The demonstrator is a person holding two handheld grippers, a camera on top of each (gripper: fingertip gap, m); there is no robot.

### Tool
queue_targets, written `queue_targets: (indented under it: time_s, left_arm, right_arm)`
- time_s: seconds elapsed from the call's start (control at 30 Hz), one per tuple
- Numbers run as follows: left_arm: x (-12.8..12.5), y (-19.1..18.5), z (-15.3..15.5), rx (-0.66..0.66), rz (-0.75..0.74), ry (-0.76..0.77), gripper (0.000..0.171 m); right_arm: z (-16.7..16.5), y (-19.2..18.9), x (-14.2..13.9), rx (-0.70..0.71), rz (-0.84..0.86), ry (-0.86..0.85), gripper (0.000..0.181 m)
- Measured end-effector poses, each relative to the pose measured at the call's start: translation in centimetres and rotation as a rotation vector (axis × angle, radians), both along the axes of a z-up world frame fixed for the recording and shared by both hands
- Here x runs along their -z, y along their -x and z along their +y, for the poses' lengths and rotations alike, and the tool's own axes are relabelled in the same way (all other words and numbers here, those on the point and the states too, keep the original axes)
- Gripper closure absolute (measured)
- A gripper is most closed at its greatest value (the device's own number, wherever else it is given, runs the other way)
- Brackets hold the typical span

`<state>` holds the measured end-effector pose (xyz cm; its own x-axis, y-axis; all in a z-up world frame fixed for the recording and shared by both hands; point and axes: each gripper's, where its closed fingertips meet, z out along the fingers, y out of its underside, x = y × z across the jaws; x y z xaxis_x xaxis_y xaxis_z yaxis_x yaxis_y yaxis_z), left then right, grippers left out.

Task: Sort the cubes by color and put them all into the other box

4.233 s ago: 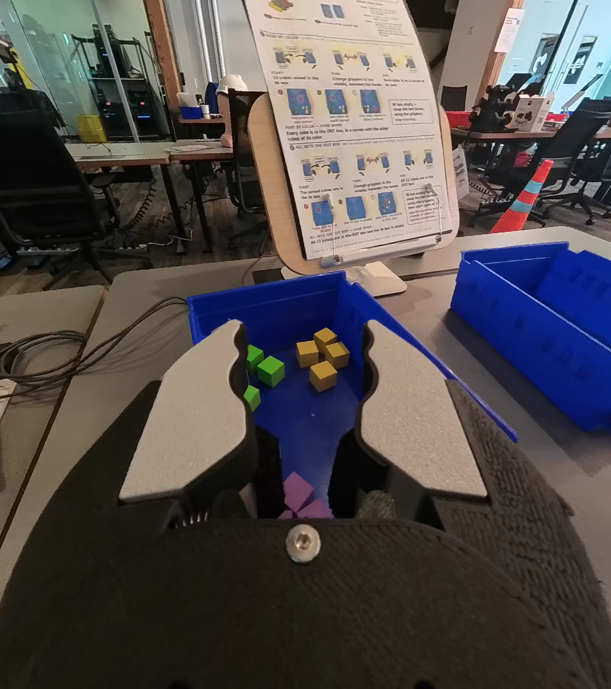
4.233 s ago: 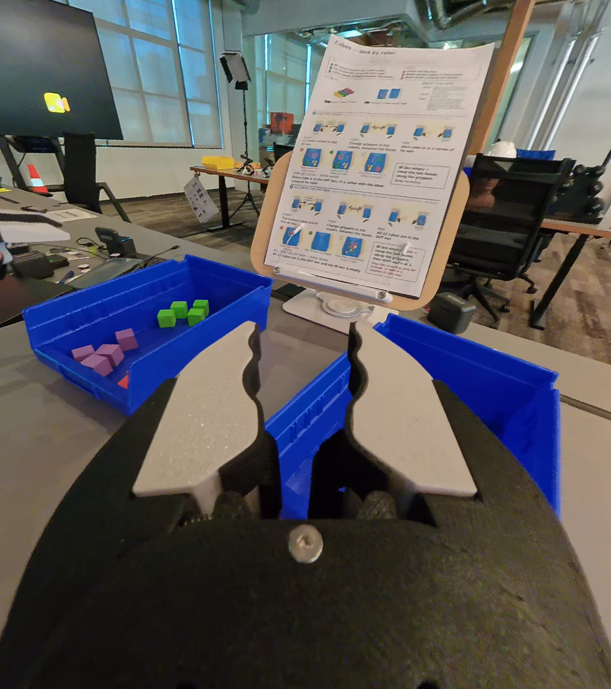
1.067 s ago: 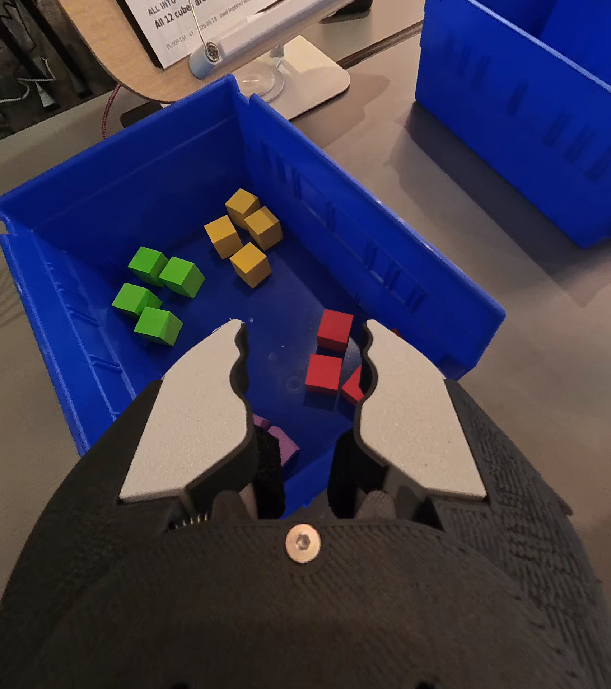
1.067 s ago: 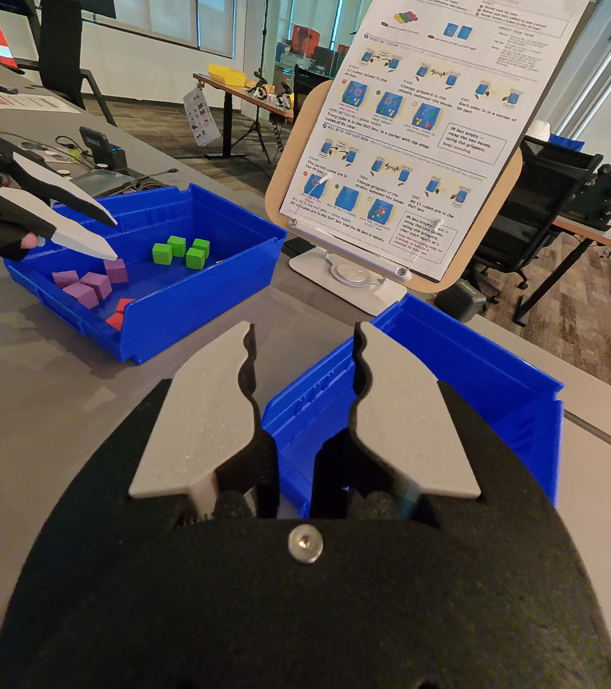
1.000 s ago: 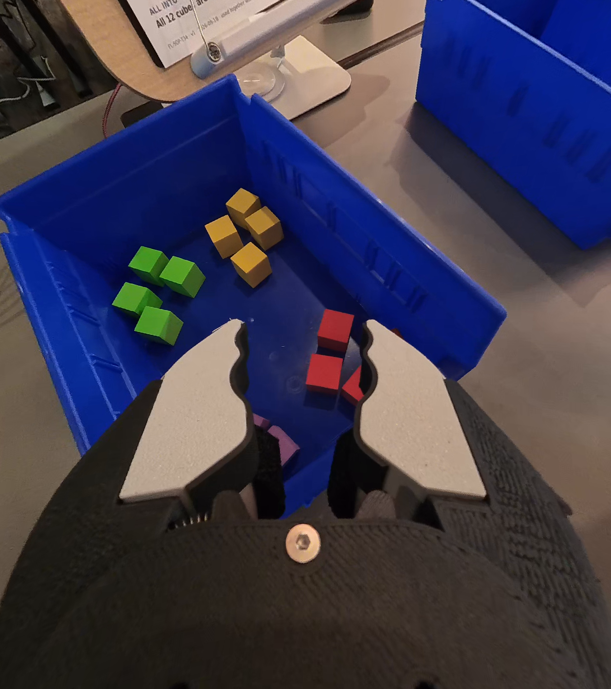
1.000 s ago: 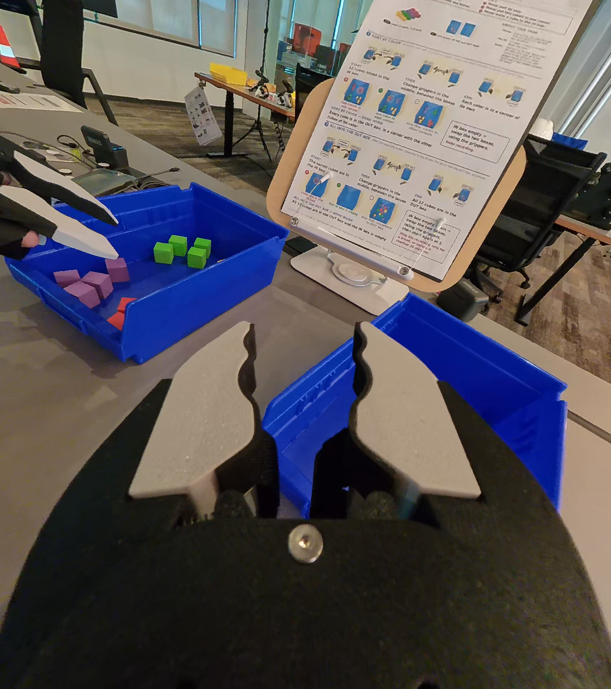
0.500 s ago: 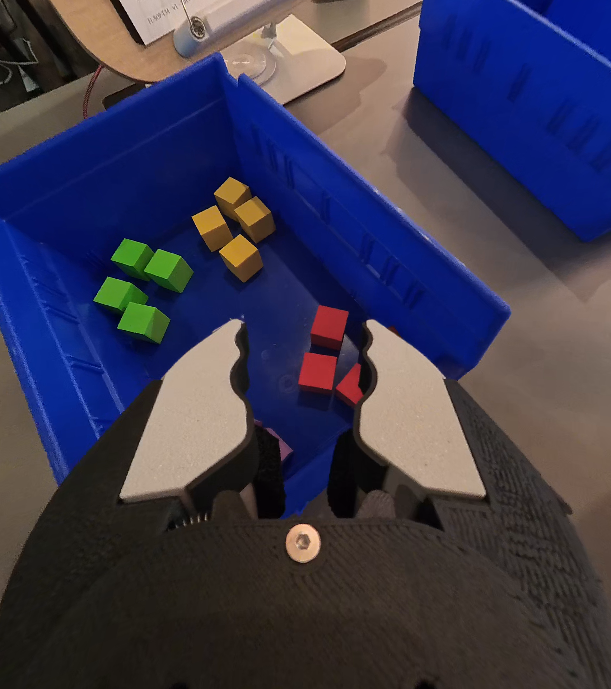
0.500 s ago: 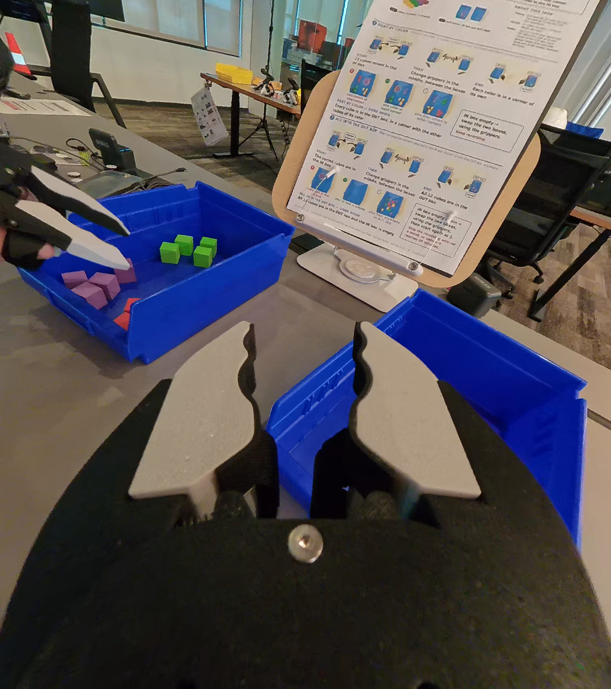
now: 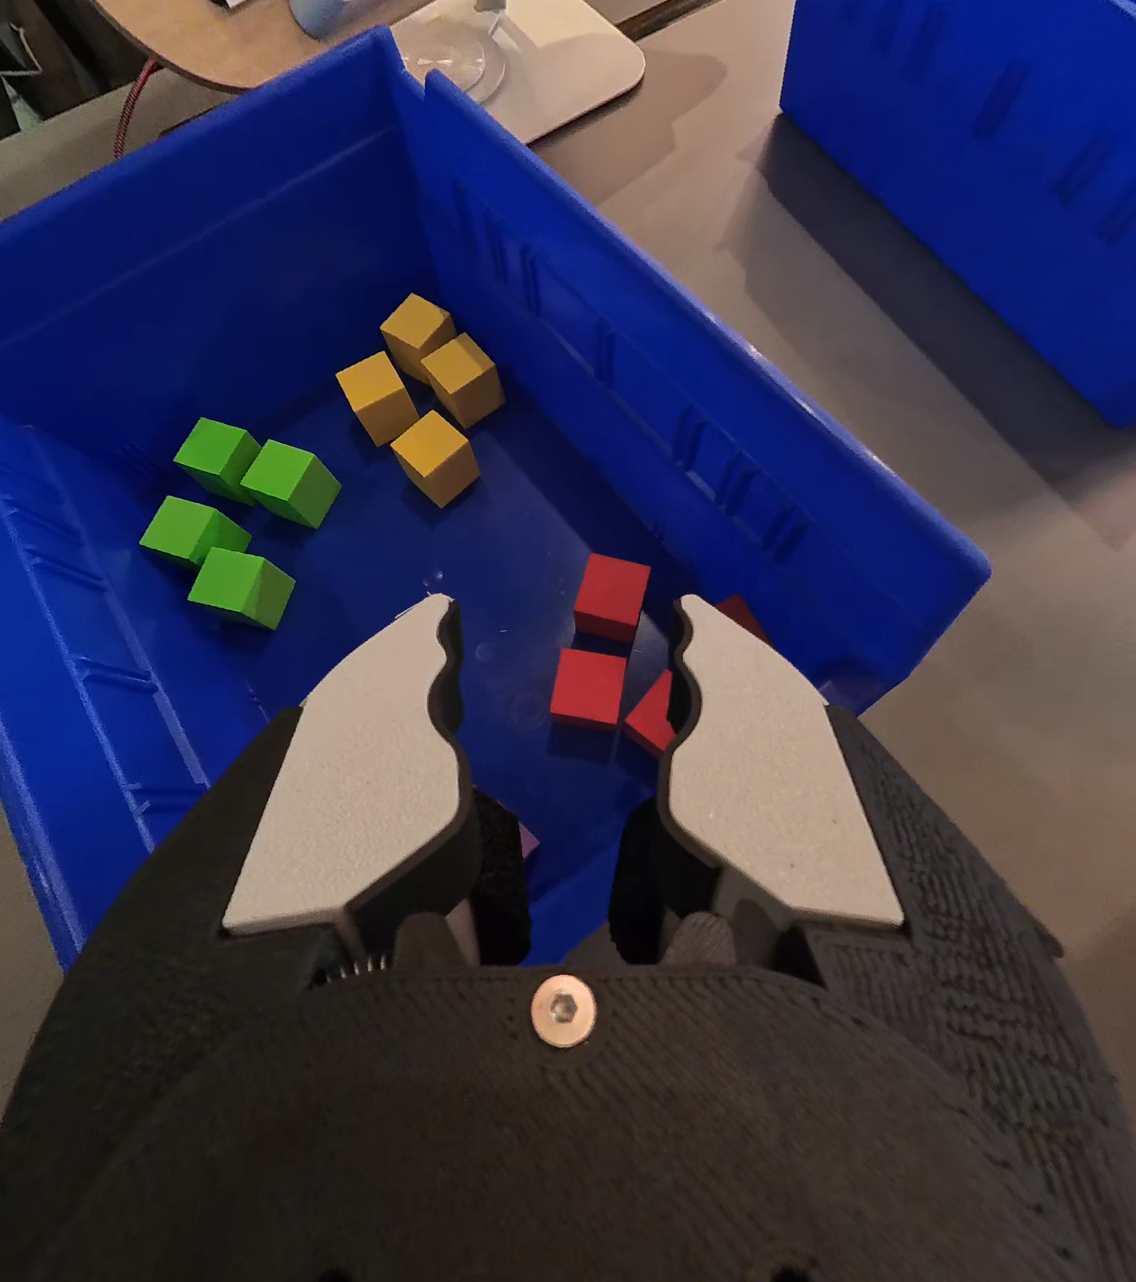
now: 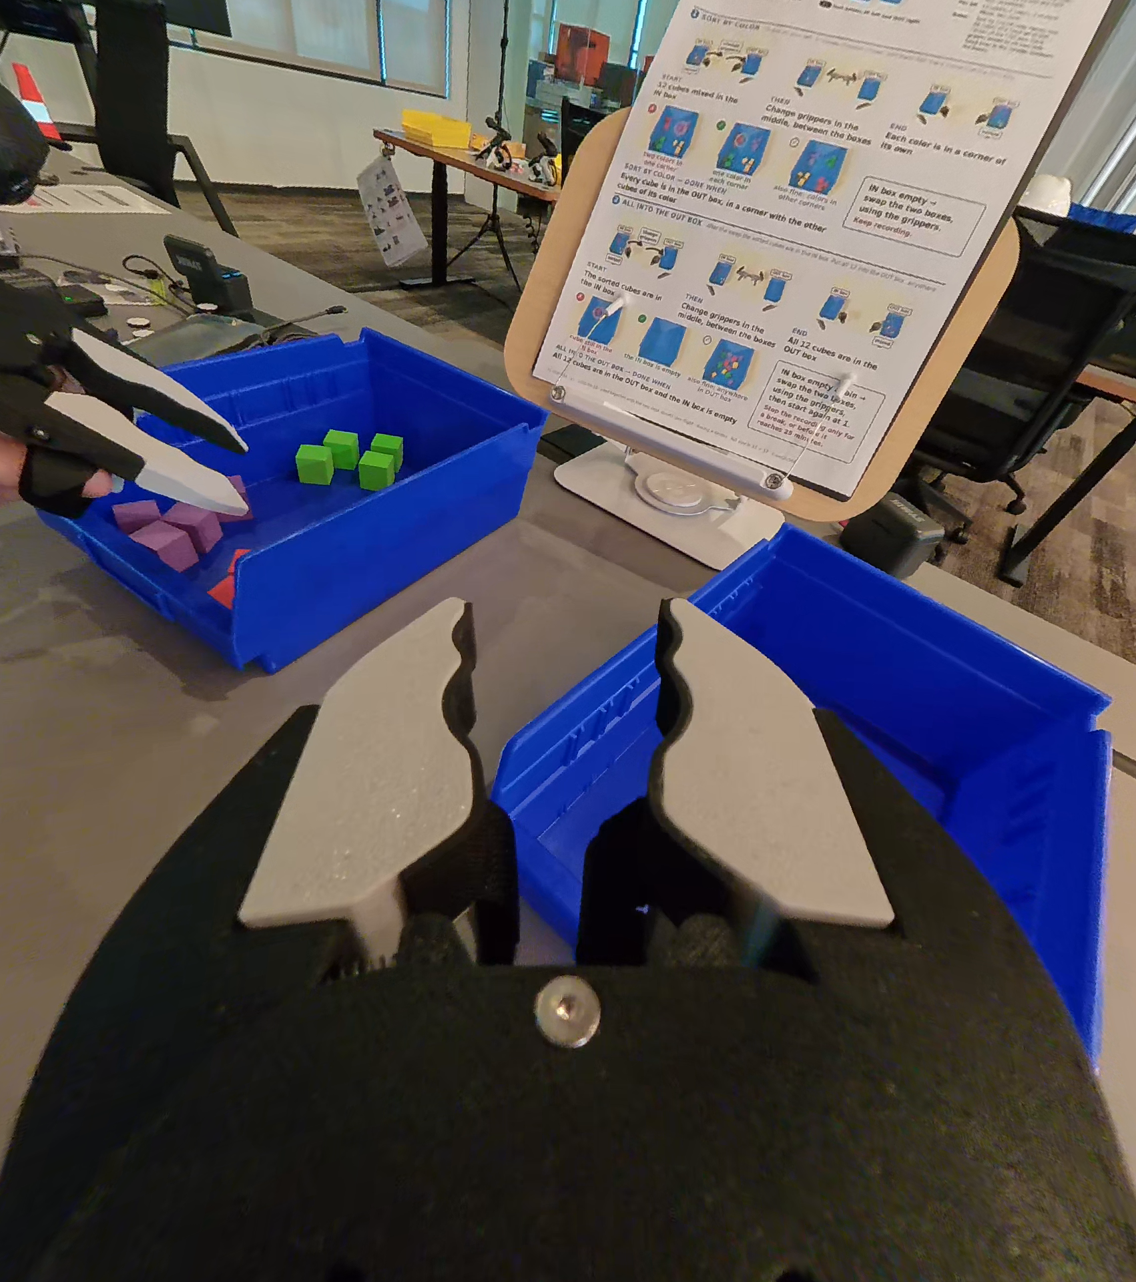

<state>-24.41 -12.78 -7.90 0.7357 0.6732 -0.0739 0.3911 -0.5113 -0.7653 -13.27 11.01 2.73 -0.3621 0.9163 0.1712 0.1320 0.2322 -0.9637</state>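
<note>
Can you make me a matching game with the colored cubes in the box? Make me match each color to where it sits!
Things:
1. green cubes
2. yellow cubes
3. red cubes
4. left hand-held gripper

Places:
A. far right corner of the left blue bin
B. hanging open over the bin's near end
C. by the bin's left wall
D. near right part, beside the gripper's right finger

Pairs: 1-C, 2-A, 3-D, 4-B
</note>
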Motion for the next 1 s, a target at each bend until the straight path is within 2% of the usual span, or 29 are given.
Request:
queue_targets:
  time_s: [0.23,0.47,1.0]
  left_arm:
    - [0.2,0.0,0.1,0.001,-0.001,-0.003,0.113]
    - [1.8,0.5,0.2,-0.012,-0.002,0.043,0.113]
    - [2.6,1.2,0.1,-0.032,0.034,0.064,0.112]
  right_arm:
    - [0.0,-0.1,-0.2,0.006,0.006,-0.011,0.131]
    - [-0.4,-0.6,-1.0,0.002,0.032,-0.032,0.131]
    - [0.4,-1.2,-2.3,0.03,0.068,-0.05,0.131]
